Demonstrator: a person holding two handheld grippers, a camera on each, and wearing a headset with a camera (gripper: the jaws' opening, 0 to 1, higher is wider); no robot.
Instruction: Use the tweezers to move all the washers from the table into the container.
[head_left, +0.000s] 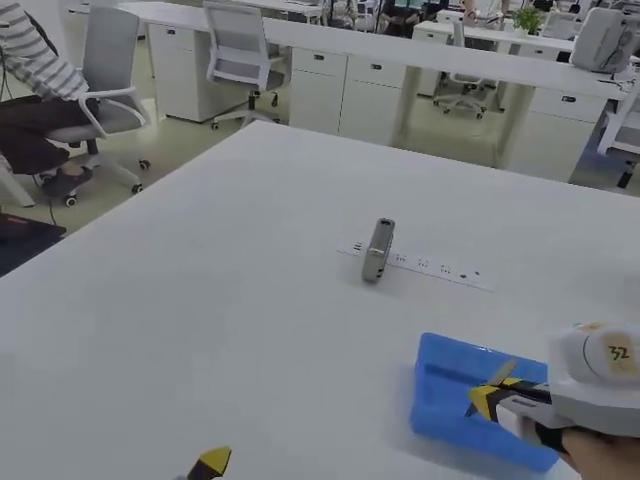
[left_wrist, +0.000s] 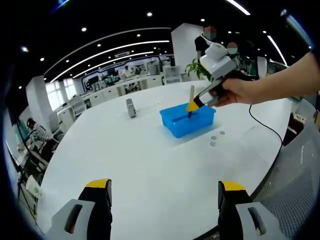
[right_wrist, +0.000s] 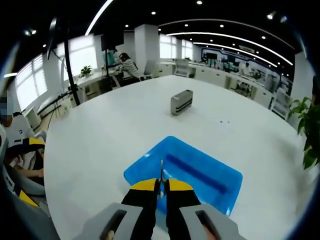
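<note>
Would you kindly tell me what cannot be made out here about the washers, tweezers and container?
Whether the tweezers grip a washer: tips too thin and small, right gripper view.
What lies inside the container: head view, the right claw covers part of it.
How many washers lie on the table: tiny specks, left gripper view.
The left claw: cut off by the head view's bottom edge.

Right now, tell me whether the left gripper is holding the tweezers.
No, the left gripper stands open and empty; the right gripper grips the tweezers.
</note>
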